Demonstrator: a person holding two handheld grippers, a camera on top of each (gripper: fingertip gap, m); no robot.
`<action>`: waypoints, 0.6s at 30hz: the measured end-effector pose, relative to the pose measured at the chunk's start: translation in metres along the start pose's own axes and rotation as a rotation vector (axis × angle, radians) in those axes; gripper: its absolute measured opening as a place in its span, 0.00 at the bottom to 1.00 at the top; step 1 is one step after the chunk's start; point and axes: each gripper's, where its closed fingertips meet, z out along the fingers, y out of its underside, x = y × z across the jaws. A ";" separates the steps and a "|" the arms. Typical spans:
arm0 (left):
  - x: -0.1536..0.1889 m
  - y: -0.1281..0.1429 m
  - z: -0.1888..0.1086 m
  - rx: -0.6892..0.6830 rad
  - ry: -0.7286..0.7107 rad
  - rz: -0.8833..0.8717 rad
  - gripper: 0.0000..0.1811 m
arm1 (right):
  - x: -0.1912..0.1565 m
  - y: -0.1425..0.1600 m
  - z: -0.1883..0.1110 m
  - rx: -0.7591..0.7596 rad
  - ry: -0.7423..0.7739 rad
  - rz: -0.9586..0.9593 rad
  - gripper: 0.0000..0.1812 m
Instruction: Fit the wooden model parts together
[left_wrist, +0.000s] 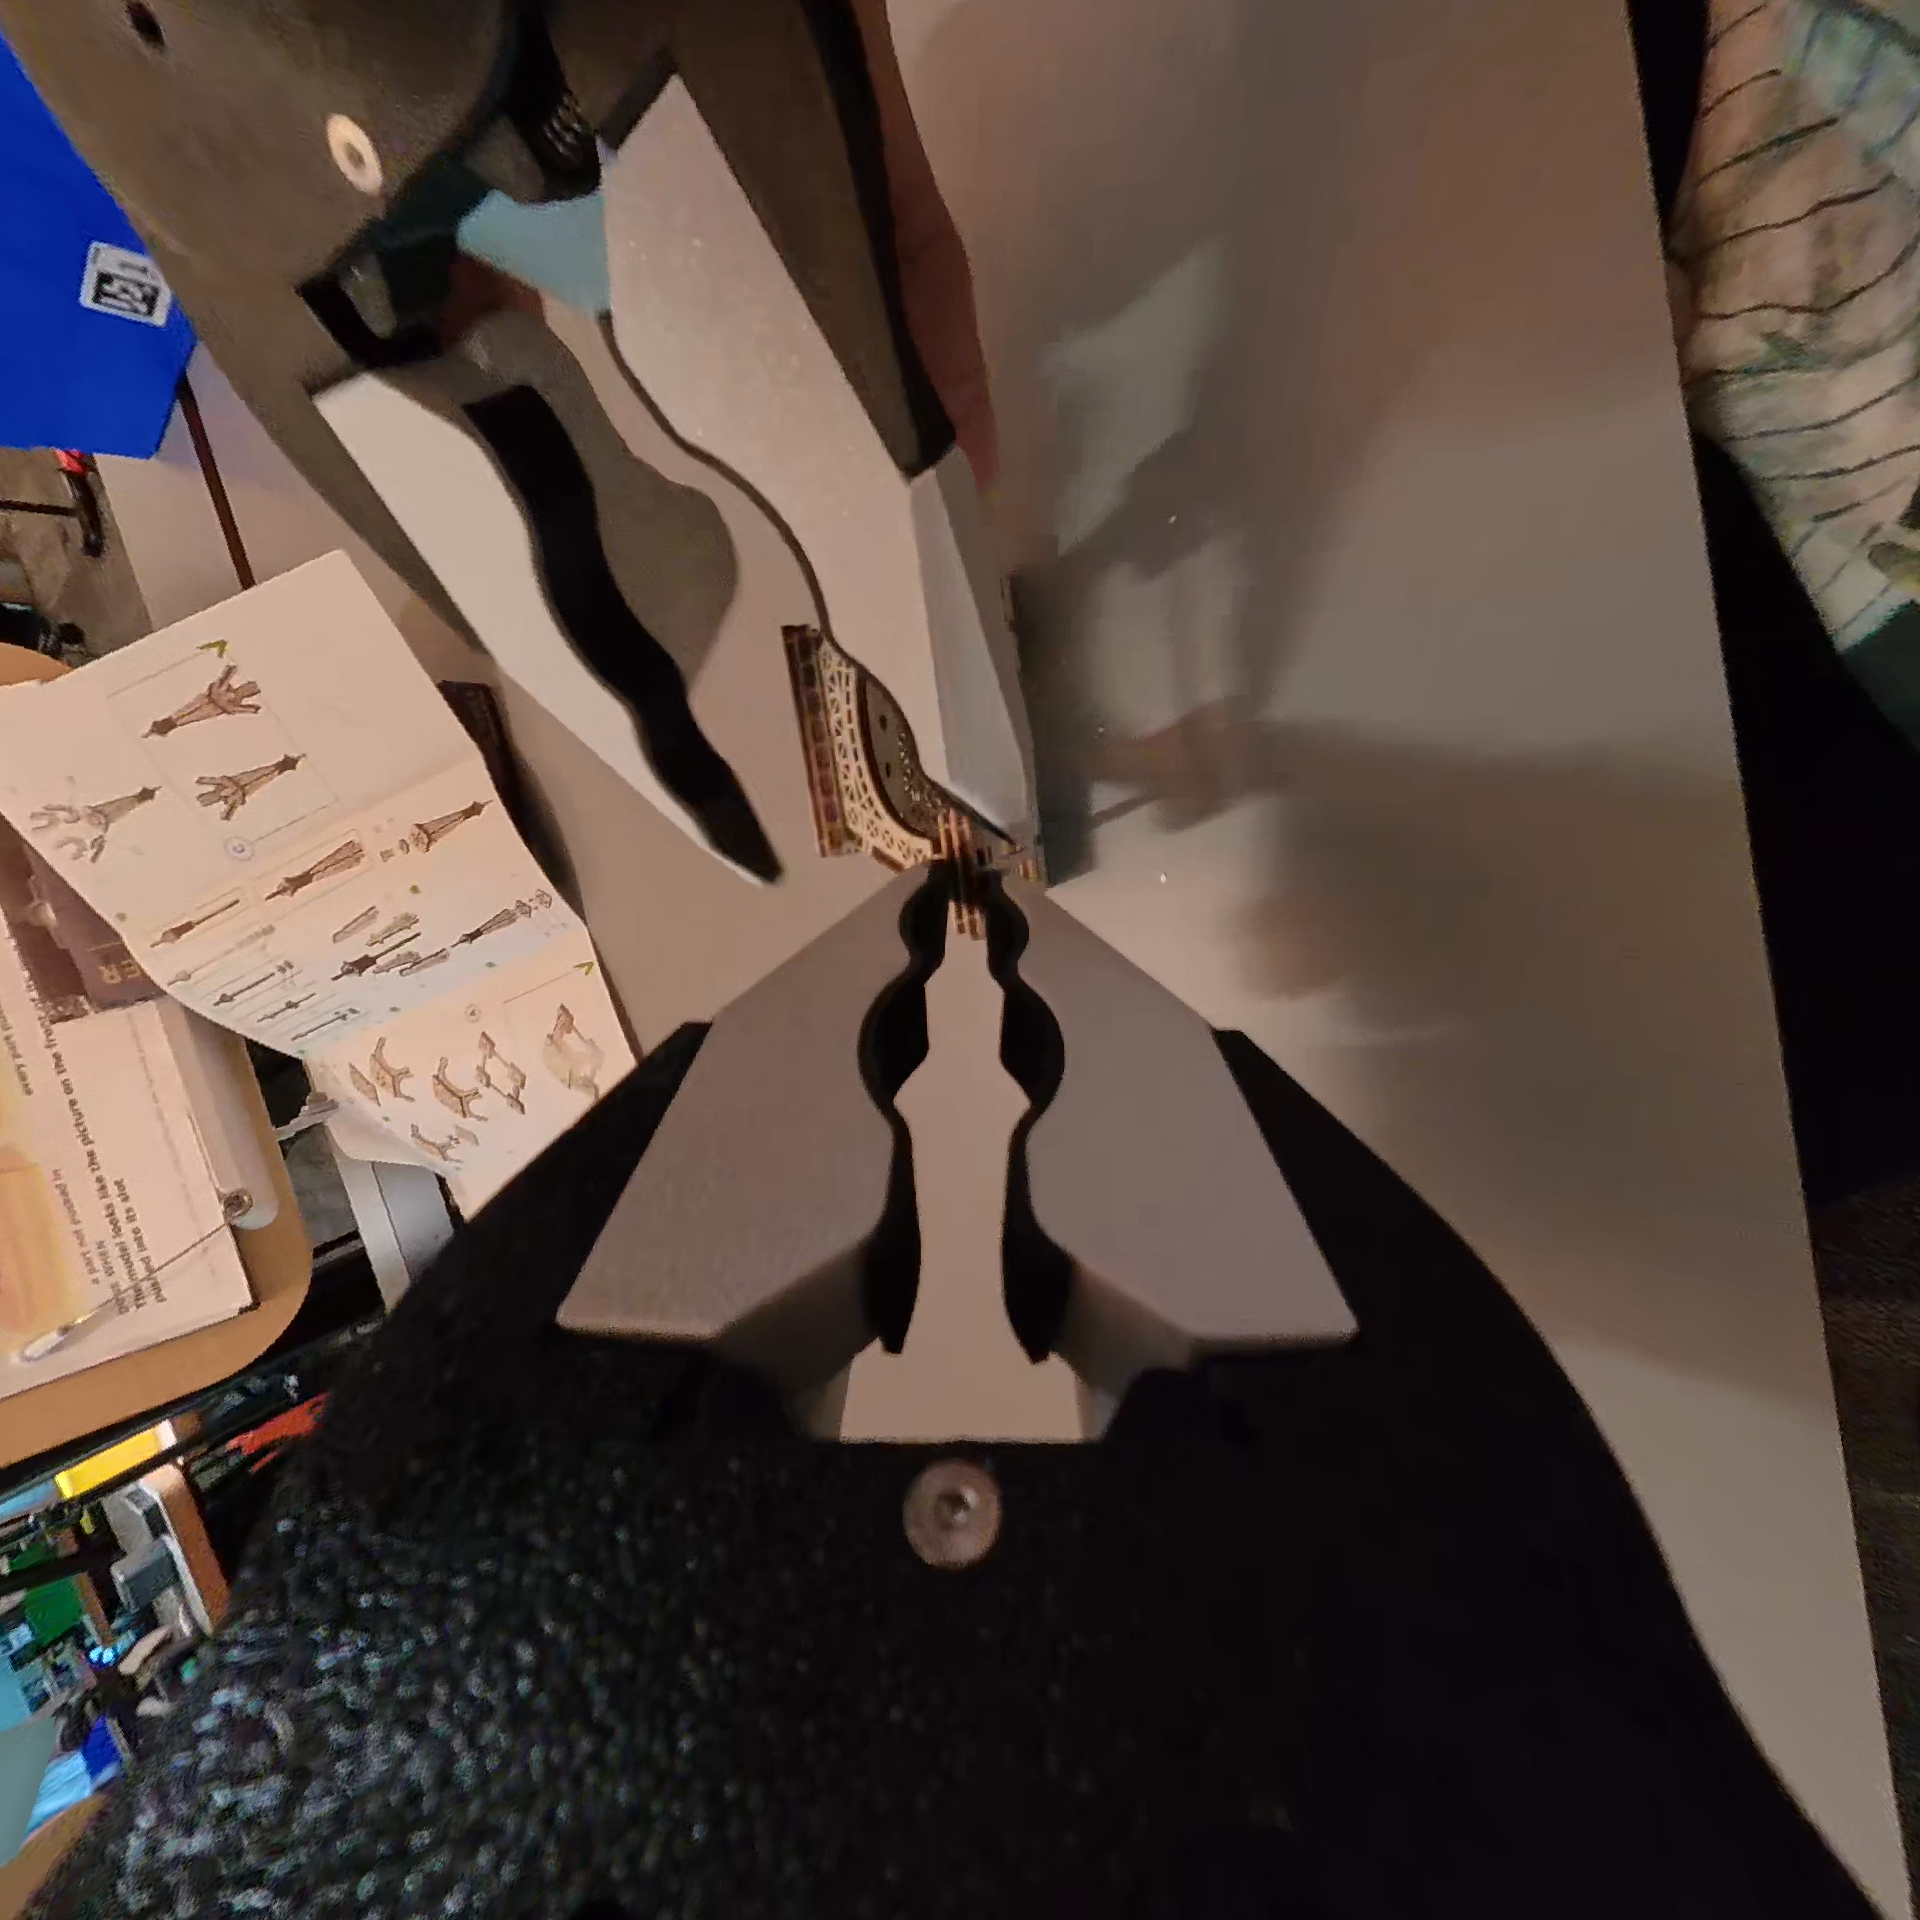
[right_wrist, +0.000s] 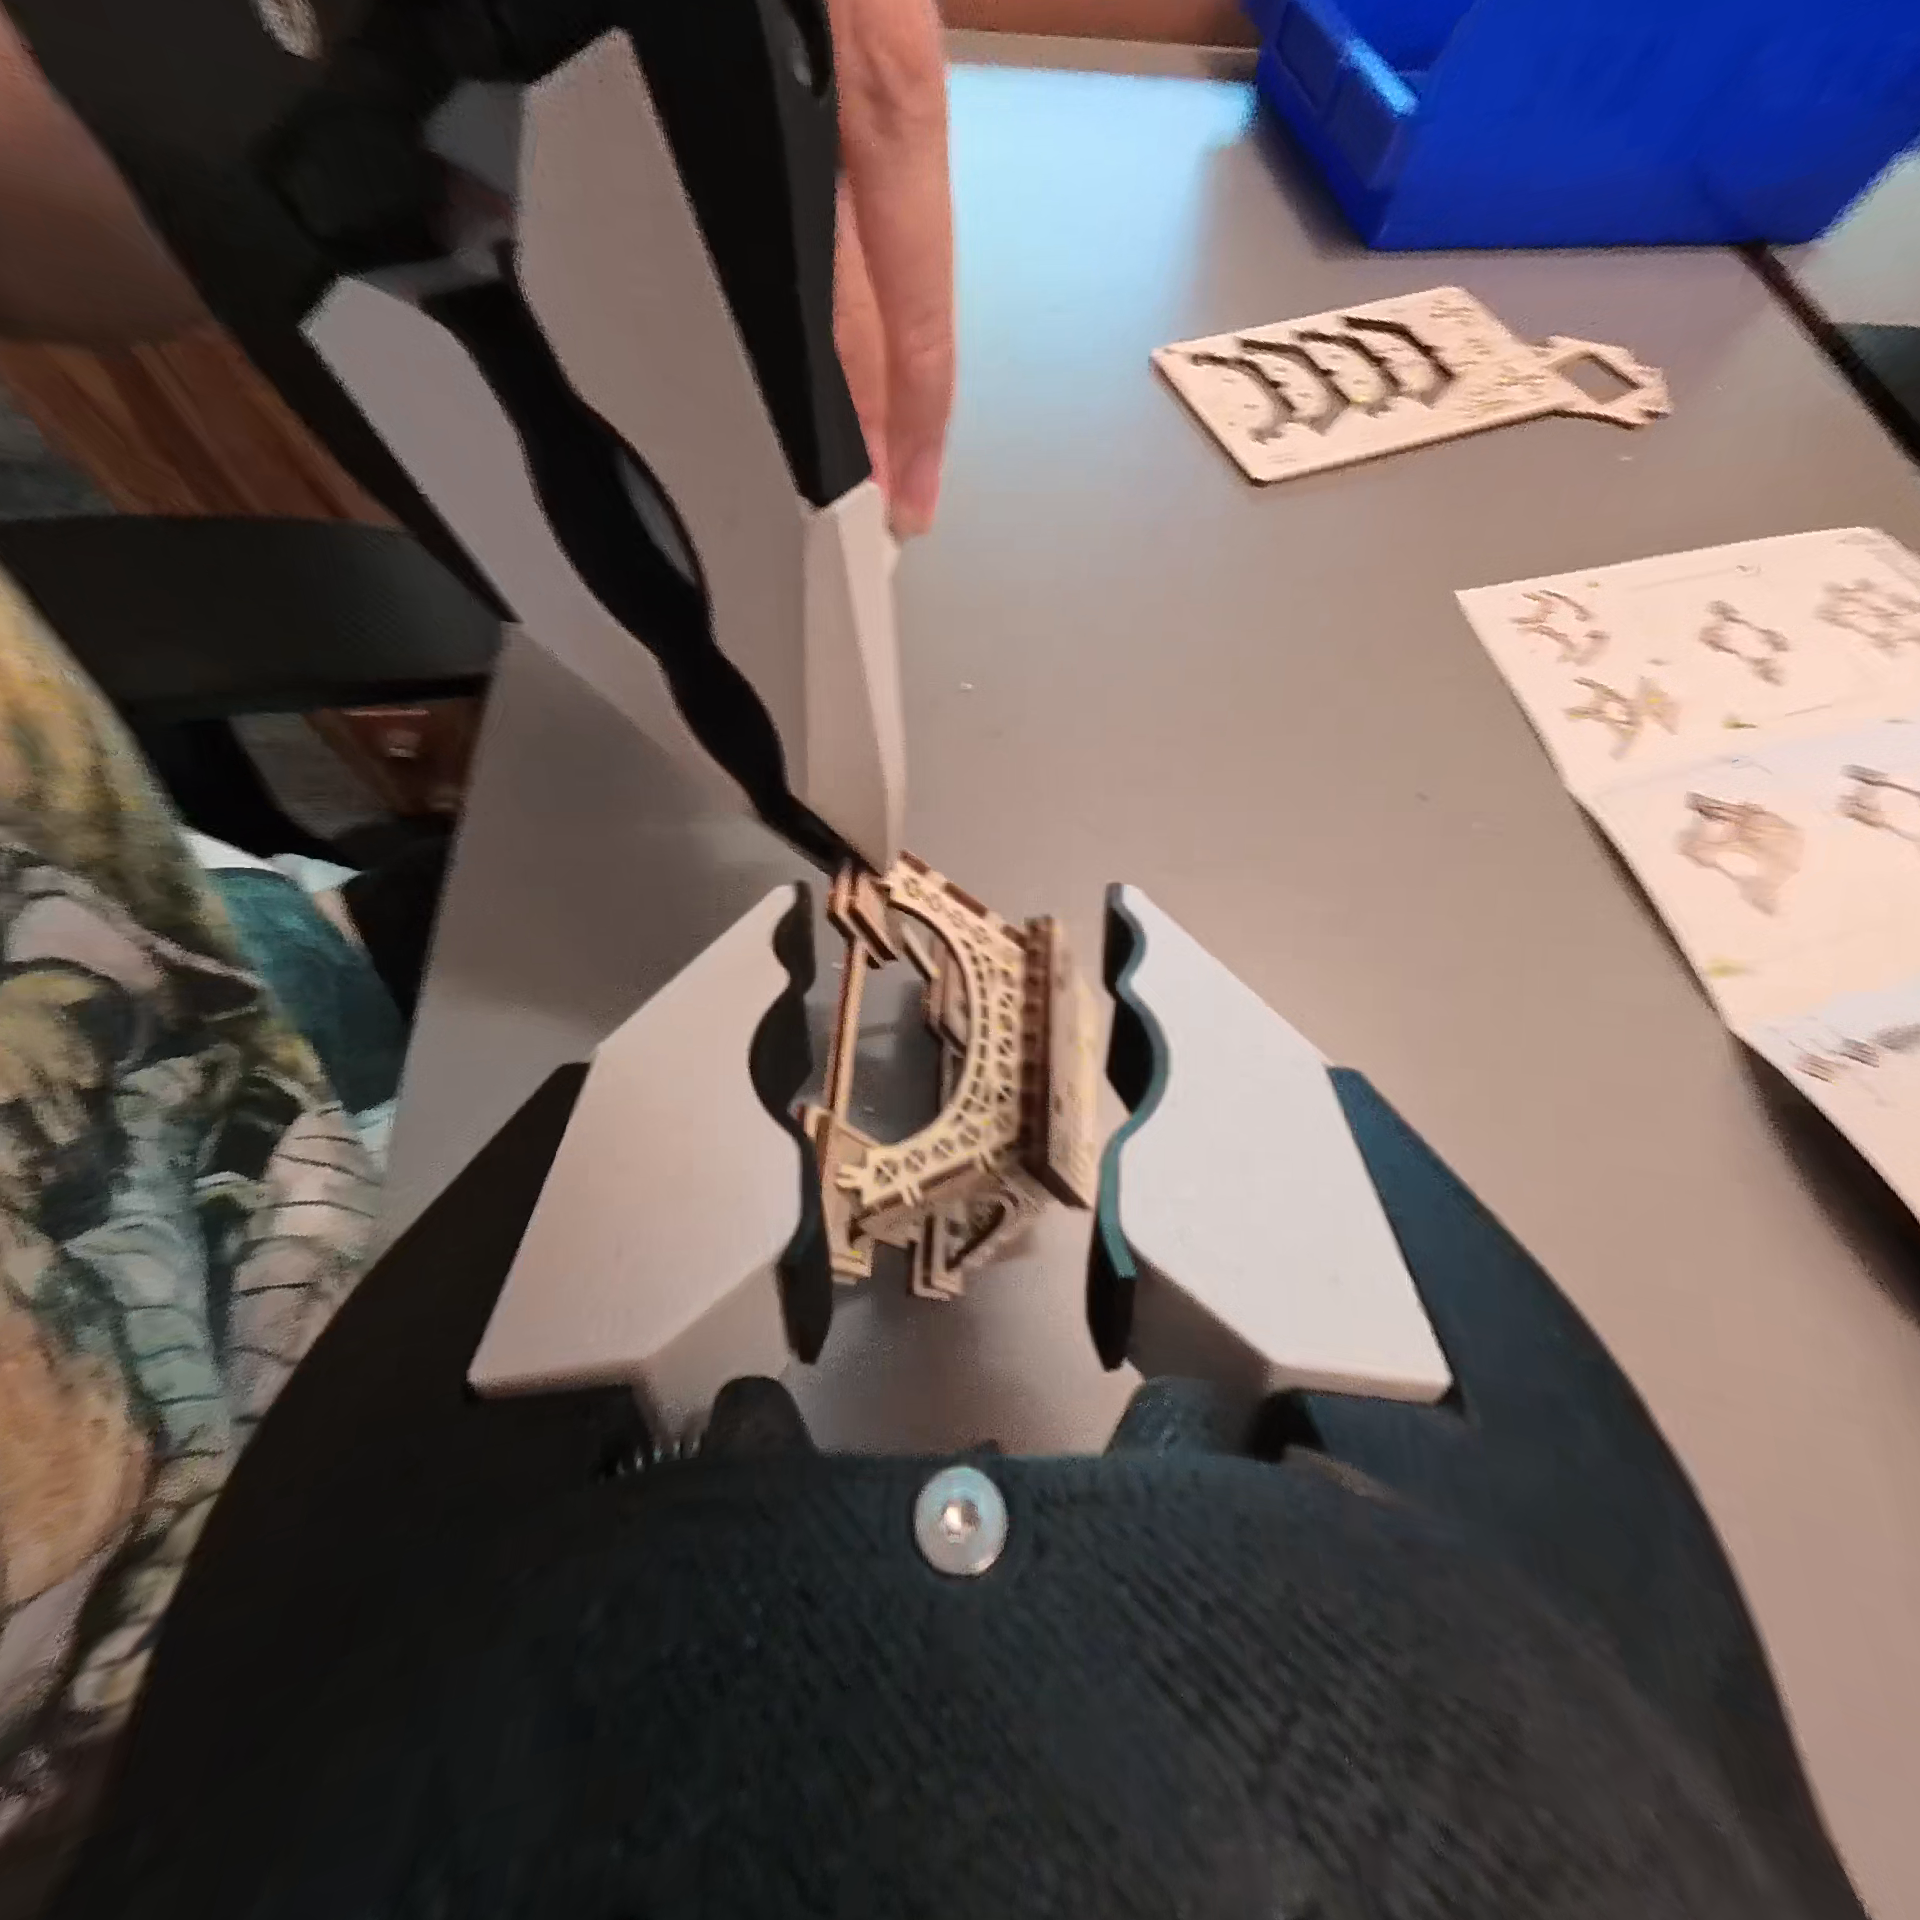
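Your left gripper (right_wrist: 868, 862) pinches the model (right_wrist: 956, 1081) by its far corner, above the desk (right_wrist: 1299, 831). Your right gripper (right_wrist: 956, 1091) straddles it, fingers (right_wrist: 686, 1143) released. Clench evenly on both faces; align before pressing, since the lattice looks fragile.

**Two grippers meet at the wooden model**

The left gripper (left_wrist: 964, 894) pinches a thin edge of the wooden model (left_wrist: 868, 764) between its nearly closed fingers (left_wrist: 821, 1049). The right gripper (left_wrist: 894, 831) reaches in from the top, its fingers set wide, one on either side of the lattice piece. Left of them, an instruction sheet (left_wrist: 301, 873) lies on the grey worktop (left_wrist: 1455, 935), a blue bin (left_wrist: 62, 312) beyond.
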 end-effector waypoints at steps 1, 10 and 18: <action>-0.001 0.000 0.000 -0.006 -0.005 -0.007 0.02 | 0.006 0.002 -0.002 -0.020 0.039 -0.004 0.33; -0.001 -0.003 0.002 -0.016 -0.017 -0.051 0.02 | 0.000 0.013 0.000 -0.095 0.006 -0.006 0.25; -0.004 -0.004 0.004 0.049 -0.079 -0.089 0.02 | 0.003 0.014 -0.001 -0.085 0.017 -0.053 0.23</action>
